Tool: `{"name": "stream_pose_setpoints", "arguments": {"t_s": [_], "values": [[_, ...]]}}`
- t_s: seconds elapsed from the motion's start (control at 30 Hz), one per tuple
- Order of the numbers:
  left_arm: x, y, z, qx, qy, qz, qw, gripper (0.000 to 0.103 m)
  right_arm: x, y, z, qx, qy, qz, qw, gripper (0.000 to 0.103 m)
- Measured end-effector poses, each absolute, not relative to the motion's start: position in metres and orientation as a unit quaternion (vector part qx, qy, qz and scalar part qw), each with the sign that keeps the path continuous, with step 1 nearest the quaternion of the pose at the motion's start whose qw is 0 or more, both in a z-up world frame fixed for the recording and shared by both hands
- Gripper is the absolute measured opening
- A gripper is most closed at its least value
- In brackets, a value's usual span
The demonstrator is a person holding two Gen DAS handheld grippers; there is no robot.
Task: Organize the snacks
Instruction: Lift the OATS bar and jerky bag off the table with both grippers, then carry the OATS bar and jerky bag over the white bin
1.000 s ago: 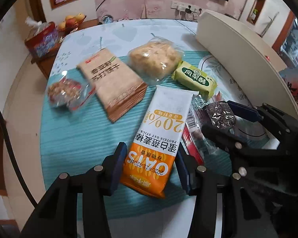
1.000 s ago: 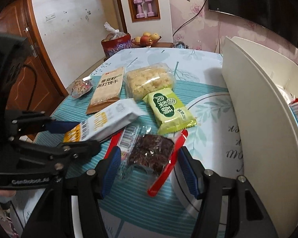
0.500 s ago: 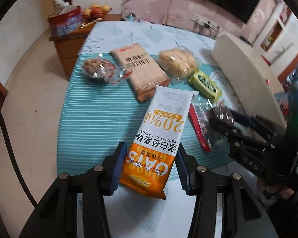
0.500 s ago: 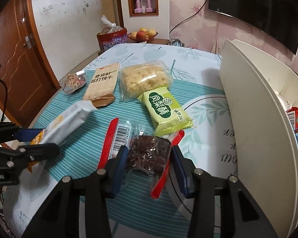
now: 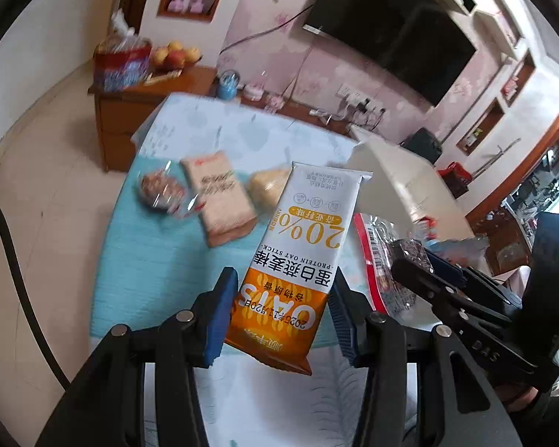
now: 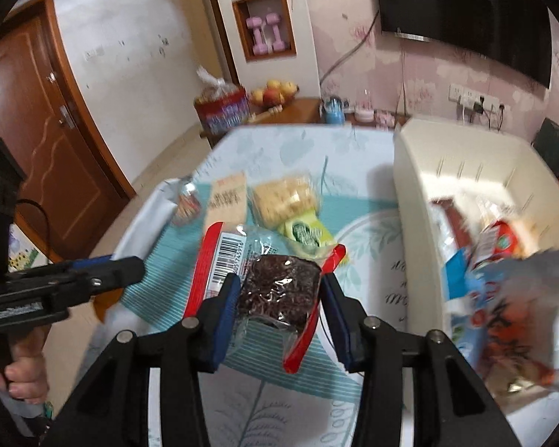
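gripping oat stick pack [image 5: 302, 257], left claw [image 5: 279, 313] clamped

Pink floral wall [image 6: 421, 74] w/ black TV [image 6: 466, 7]; brown door [image 6: 29, 141] at left, white wall [image 6: 138, 59], niche w/ dumbbells [image 6: 266, 31]. Tiled floor [image 5: 44, 171], wooden cabinet [image 5: 130, 108] w/ fruit [image 5: 175, 56].

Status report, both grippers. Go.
Left gripper shut on oat bar, lifted. Right gripper shut on dark snack pack, lifted. Bin to the right, path looks open.
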State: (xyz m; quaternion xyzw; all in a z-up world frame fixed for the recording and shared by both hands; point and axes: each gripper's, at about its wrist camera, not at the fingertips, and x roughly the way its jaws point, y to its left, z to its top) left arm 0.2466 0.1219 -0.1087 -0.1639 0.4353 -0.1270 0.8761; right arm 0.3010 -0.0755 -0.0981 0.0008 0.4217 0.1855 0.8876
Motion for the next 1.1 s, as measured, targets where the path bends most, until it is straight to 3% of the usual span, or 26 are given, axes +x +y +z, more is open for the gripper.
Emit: {"name": "stream_pose_setpoints", "arguments": {"t_s": [0.57, 1.1], "values": [[0.256, 0.001, -0.007, -0.12, 0.352, -0.231, 0.899, 0.047, 0.268, -0.16, -0.011, 0.02, 0.317, 0.157, 0.935, 0.045], [0.314, -0.12, -0.023, -0.082, 0.387, -0.275, 0.876, 0.047, 0.28, -0.27, -0.021, 0.068, 0.313, 0.054, 0.946, 0.045]]}}
